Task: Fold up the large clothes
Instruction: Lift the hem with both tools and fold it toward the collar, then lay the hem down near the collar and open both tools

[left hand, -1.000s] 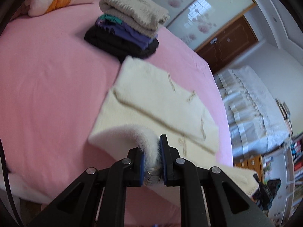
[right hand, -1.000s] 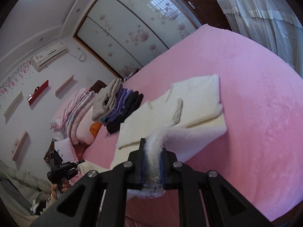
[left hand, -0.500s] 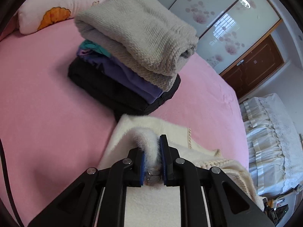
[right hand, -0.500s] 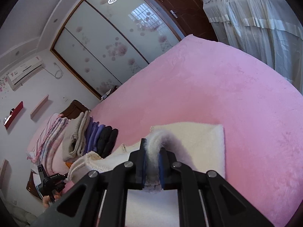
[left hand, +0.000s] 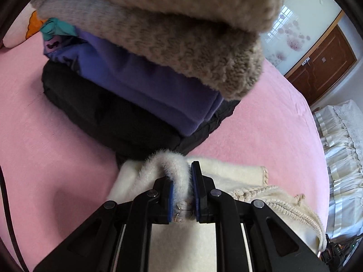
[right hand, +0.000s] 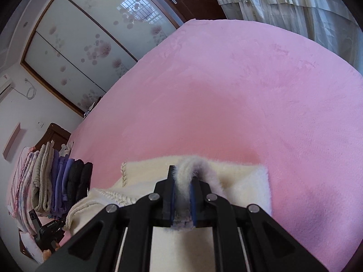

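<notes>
While both grippers pinch its fuzzy edge, a cream sweater (left hand: 226,174) lies folded on a pink bed (right hand: 249,95).

Left gripper (left hand: 182,190) clamps one pinch of the fabric, right beside a stack of folded clothes (left hand: 145,72); right gripper (right hand: 182,192) clamps another, the stack (right hand: 61,185) well off to its left.

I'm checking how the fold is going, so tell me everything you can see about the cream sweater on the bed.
The cream sweater is a fluffy, fuzzy knit with a braided cable trim along one edge. It lies partly folded on the pink bedspread, its near layer doubled over the layer beneath. The left gripper and the right gripper are each shut on a pinched ridge of its fabric. In the left wrist view its far edge sits right beside the stack of folded clothes; whether they touch is unclear.
</notes>
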Action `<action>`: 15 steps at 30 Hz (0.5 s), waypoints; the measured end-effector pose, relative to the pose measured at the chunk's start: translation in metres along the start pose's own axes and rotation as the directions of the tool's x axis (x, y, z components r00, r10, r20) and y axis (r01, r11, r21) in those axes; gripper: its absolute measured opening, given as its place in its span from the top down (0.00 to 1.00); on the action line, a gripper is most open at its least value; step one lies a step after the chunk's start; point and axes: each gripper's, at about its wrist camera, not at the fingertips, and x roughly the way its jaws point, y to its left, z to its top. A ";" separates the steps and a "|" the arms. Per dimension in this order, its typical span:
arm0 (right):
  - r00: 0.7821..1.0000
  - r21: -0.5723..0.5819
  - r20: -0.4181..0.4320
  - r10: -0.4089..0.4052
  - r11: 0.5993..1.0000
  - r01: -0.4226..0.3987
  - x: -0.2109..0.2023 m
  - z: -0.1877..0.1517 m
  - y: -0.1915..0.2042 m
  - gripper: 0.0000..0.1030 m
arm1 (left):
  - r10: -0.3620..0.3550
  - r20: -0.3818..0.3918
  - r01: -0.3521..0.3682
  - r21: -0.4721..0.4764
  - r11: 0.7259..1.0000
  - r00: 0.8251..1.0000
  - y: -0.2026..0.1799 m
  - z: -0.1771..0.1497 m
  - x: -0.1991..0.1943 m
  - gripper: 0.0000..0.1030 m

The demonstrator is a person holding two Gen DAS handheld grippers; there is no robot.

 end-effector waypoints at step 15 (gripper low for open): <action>0.995 -0.019 -0.082 0.060 0.998 -0.062 -0.028 0.011 0.008 0.44 | 0.090 0.027 -0.094 0.338 0.936 0.996 -0.052 -0.021 -0.019 0.28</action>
